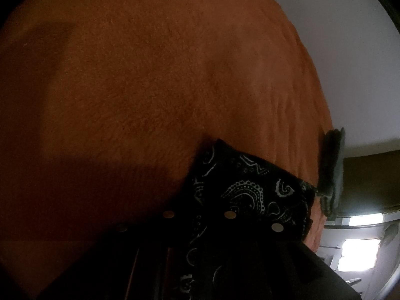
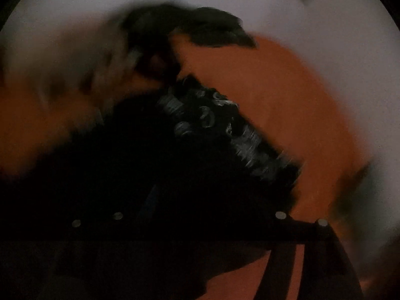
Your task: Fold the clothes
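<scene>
Left wrist view: left gripper [image 1: 200, 215] pinches a black patterned cloth [image 1: 250, 182] on the orange blanket [image 1: 150, 87] (right gripper [image 2: 200, 218] spread apart, picture blurred).

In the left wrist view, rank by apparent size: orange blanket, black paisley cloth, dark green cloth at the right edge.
1. orange blanket
2. black paisley cloth, inflated by nearness to the camera
3. dark green cloth

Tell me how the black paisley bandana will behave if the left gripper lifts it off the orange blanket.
The black paisley bandana is thin cloth, bunched where the left gripper pinches it, so it will probably droop rather than hold shape. It looks light for its size. The fuzzy orange blanket may grip it slightly, so dragging could undo the fold.
</scene>
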A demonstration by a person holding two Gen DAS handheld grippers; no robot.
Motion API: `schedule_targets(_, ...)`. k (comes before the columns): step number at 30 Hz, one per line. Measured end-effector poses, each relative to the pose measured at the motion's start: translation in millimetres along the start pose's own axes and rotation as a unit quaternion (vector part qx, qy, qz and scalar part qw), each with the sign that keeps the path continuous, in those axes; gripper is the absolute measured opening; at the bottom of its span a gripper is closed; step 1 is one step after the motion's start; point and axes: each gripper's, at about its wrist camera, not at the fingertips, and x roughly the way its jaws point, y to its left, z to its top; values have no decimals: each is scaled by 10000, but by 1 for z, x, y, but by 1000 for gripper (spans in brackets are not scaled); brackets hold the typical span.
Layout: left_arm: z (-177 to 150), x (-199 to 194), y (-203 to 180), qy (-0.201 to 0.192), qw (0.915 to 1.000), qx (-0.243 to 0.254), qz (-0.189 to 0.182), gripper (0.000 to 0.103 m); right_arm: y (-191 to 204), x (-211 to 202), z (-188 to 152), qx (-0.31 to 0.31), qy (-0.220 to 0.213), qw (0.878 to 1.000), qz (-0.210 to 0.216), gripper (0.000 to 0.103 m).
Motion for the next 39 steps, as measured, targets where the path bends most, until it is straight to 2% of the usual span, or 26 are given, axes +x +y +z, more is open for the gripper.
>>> schedule_targets(2, 0, -1, 3, 3, 10000, 43, 6, 9, 43, 16, 11, -658, -71, 9968, -437, 66)
schedule_targets(4, 1, -3, 6, 9, 10000, 45, -15, 9, 49, 27, 8, -724, -71, 9966, -397, 64)
schedule_targets(6, 1, -5, 10, 4, 10000, 1, -71, 9, 35, 33, -1, -804, -246, 9888, -1237, 35)
schedule_targets(7, 1, -7, 12, -8, 9999, -18, -98, 9, 10, 32, -4, -584, -324, 9864, -1505, 33)
schedule_targets(9, 1, -8, 14, -9, 9999, -14, -121, 9, -72, 35, -14, 778, -325, 9827, -1648, 34)
schedule_targets(11, 3, -8, 15, 26, 9999, -22, -125, 9, -145, 47, -34, 1891, -136, 9656, -1779, 37)
schedule_targets(13, 4, -8, 17, 60, 9999, -64, -137, 9, -213, 70, -68, 2810, 436, 9377, -1996, 41)
schedule_targets(14, 5, -9, 18, 69, 9998, -87, -147, 9, -248, 76, -93, 3487, 601, 9203, -1669, 41)
schedule_targets(15, 5, -9, 19, 79, 9998, -106, -155, 9, -270, 74, -114, 4069, 511, 9025, -1313, 41)
schedule_targets(16, 6, -9, 19, 94, 9998, -97, -157, 9, -293, 65, -144, 4852, 200, 8708, -768, 41)
schedule_targets(17, 6, -9, 17, 119, 9998, -94, -158, 9, -303, 60, -162, 5310, 85, 8459, -491, 48)
schedule_targets(18, 6, -8, 15, 144, 9997, -90, -158, 9, -305, 62, -169, 5554, 38, 8311, -276, 56)
schedule_targets(19, 6, -8, 14, 165, 9997, -91, -161, 9, -301, 67, -176, 5812, -84, 8132, 298, 60)
schedule_targets(20, 7, -11, 15, 163, 9996, -124, -174, 9, -297, 71, -183, 6044, -206, 7916, 872, 65)
schedule_targets(22, 9, -17, 15, 161, 9995, -176, -193, 10, -288, 82, -195, 6404, -414, 7407, 1990, 69)
schedule_targets(24, 8, -17, 8, 201, 9998, 7, -74, 10, -266, 108, -174, 6192, 27, 7352, 2758, 71)
schedule_targets(26, 8, -19, 3, 239, 9995, 216, 56, 10, -248, 116, -147, 5578, 367, 7843, 2690, 71)
schedule_targets(28, 7, -23, -3, 211, 9987, 460, 76, 10, -230, 120, -119, 4811, 738, 8486, 2074, 70)
schedule_targets(29, 7, -24, -5, 182, 9983, 559, 62, 10, -224, 127, -107, 4543, 945, 8688, 1727, 63)
schedule_targets(30, 6, -25, -7, 140, 9977, 659, 45, 10, -222, 134, -103, 4548, 991, 8686, 1697, 7)
schedule_targets(31, 6, -26, -9, 15, 9971, 762, 18, 10, -221, 140, -99, 4570, 1018, 8677, 1672, 4)
schedule_targets(33, 4, -24, -15, -197, 9950, 980, -42, 10, -230, 137, -97, 4919, 668, 8504, 1742, 0)
schedule_targets(35, -3, -17, -24, -332, 9895, 1404, 18, 10, -230, 118, -95, 5008, -268, 8449, 1858, 0)
schedule_targets(37, -5, -3, -34, -375, 9830, 1686, 631, 9, -224, 140, -106, 5255, -243, 8295, 1878, 0)
schedule_targets(39, -3, 0, -35, -407, 9843, 1623, 567, 9, -218, 162, -117, 5497, -219, 8132, 1896, 1)
